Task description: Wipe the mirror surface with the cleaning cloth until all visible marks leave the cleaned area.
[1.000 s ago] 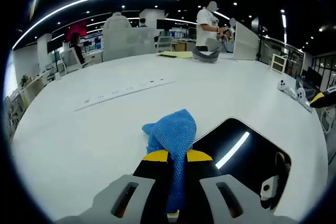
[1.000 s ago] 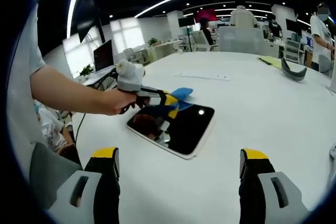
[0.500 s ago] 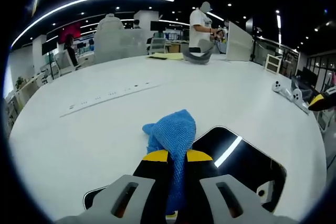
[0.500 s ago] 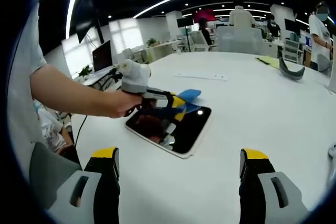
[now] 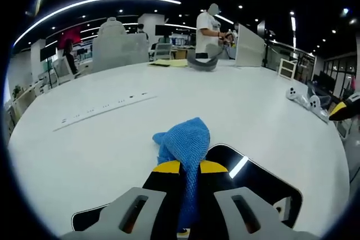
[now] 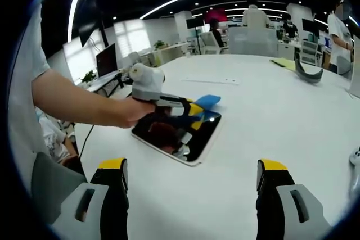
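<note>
Since the earlier frames my left tongs [image 6: 197,109] have travelled further across the dark rectangular white-edged mirror [image 6: 179,137], the cloth now reaching its far edge; in the left gripper view more of the mirror [image 5: 259,181] shows beneath and behind the jaws. The left tongs [image 5: 184,167] are clenched on the blue knitted cleaning cloth [image 5: 184,145], which bunches ahead of the yellow tips so that fabric, not metal, meets the glass. The mirror lies flat on the white round counter [image 6: 270,111], near its edge beside the person's forearm [image 6: 79,102]. My right tongs [image 6: 191,181] hang released, jaws wide apart, well clear of the mirror; I judge they are held back to keep the work in view. I cannot tell whether marks remain on the glass, so I judge wiping unfinished.
</note>
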Available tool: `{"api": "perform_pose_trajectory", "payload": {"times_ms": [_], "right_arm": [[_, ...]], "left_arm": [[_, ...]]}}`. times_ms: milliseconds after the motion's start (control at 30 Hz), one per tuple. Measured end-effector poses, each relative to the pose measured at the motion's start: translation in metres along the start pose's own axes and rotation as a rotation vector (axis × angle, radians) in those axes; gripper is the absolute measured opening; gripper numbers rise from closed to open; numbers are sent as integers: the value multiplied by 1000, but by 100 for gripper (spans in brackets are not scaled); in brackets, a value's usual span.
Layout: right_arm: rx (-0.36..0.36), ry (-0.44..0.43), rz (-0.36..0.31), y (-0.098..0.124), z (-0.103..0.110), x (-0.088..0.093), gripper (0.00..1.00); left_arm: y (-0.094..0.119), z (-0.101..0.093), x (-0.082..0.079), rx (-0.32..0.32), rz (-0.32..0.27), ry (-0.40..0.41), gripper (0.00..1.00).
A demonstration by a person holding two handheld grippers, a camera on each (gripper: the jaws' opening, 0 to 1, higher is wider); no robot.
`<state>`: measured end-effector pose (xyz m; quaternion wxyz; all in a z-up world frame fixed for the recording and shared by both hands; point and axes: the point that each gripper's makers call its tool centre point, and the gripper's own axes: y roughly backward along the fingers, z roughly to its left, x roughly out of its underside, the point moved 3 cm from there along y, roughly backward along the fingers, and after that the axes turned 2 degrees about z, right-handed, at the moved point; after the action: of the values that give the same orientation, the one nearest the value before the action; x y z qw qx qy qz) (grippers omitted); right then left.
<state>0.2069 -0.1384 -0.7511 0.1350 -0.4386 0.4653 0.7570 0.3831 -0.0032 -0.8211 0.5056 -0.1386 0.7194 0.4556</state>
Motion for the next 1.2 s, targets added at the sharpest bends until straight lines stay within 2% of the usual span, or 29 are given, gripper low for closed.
{"api": "perform_pose_trajectory", "payload": {"times_ms": [1200], "right_arm": [[16, -19, 11, 7, -7, 9, 95]], "left_arm": [[-16, -48, -5, 95, -25, -55, 7]]}}
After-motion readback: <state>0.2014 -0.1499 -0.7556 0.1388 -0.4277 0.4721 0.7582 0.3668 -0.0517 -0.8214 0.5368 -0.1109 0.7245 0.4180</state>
